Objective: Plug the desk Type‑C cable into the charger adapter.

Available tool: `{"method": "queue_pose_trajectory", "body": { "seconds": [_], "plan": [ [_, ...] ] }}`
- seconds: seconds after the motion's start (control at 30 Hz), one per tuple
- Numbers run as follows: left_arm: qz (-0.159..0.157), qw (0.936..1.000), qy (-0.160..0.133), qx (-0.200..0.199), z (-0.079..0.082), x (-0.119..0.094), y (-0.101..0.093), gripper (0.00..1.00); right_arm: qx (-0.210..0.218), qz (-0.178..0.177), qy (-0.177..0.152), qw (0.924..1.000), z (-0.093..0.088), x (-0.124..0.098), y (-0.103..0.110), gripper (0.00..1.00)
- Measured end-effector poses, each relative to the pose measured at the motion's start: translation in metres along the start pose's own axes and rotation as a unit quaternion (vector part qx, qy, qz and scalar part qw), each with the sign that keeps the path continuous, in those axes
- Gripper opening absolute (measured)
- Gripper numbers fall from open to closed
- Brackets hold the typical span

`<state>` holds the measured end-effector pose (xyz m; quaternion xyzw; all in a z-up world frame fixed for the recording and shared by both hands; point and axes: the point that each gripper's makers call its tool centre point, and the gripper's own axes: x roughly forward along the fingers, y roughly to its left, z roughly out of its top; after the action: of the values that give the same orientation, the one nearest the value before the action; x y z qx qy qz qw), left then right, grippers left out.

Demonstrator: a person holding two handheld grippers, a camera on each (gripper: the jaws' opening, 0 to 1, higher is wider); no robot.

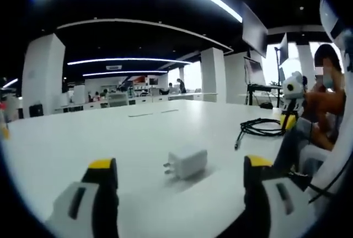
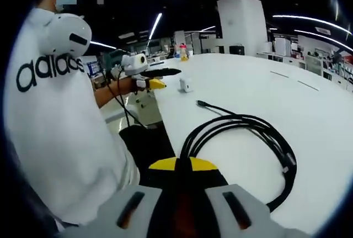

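Observation:
A white charger adapter (image 1: 186, 162) lies on the white table (image 1: 83, 144), prongs pointing left, just ahead of my left gripper (image 1: 180, 166) and between its wide-open jaws. Off to the right is the coiled black Type-C cable (image 1: 263, 127), with my right gripper (image 1: 288, 121) beside it. In the right gripper view the cable (image 2: 251, 136) lies straight ahead, its plug end (image 2: 201, 104) pointing toward the small adapter (image 2: 186, 85). My right gripper (image 2: 190, 164) is shut with nothing in it, short of the coil. The left gripper (image 2: 162, 79) hovers open by the adapter.
A person in a white printed shirt (image 2: 60, 127) sits at the table's near edge (image 2: 165, 133). A yellow and red bottle (image 2: 182, 52) stands far down the table. Monitors (image 1: 255, 28) hang at the right; pillars and desks stand behind.

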<state>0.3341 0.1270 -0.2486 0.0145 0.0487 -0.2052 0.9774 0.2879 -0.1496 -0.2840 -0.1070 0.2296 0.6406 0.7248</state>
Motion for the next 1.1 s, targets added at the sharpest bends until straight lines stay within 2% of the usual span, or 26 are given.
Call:
{"method": "queue_pose_trajectory", "body": {
  "seconds": [0.03,0.13,0.3,0.6,0.77,0.9,1.1],
  "plan": [
    [-0.004,0.9998,-0.012,-0.017,0.003,0.0,-0.002,0.94,-0.008,-0.001,0.001,1.0,0.0,0.0,0.0,0.05],
    [-0.004,0.9998,-0.011,-0.017,0.002,0.001,-0.002,0.93,-0.011,-0.002,0.003,0.9999,0.0,0.0,0.0,0.05],
    [-0.009,0.9997,-0.012,-0.019,0.0,0.001,-0.003,0.91,-0.013,-0.004,-0.017,0.9998,0.007,-0.003,-0.003,0.07],
    [-0.041,0.9985,-0.025,0.027,0.007,0.004,-0.008,0.65,-0.026,-0.02,-0.054,0.998,0.025,-0.003,-0.012,0.1],
    [-0.069,0.9956,-0.014,0.062,0.008,0.011,-0.011,0.55,-0.044,-0.021,-0.072,0.9962,0.042,0.012,-0.017,0.11],
    [-0.082,0.9935,-0.003,0.079,0.006,0.014,-0.01,0.46,-0.055,-0.012,-0.073,0.9957,0.05,0.025,-0.019,0.12],
    [-0.1,0.9904,0.008,0.094,0.005,0.018,-0.004,0.41,-0.075,0.006,-0.077,0.9943,0.065,0.044,-0.02,0.13]
  ]
}}
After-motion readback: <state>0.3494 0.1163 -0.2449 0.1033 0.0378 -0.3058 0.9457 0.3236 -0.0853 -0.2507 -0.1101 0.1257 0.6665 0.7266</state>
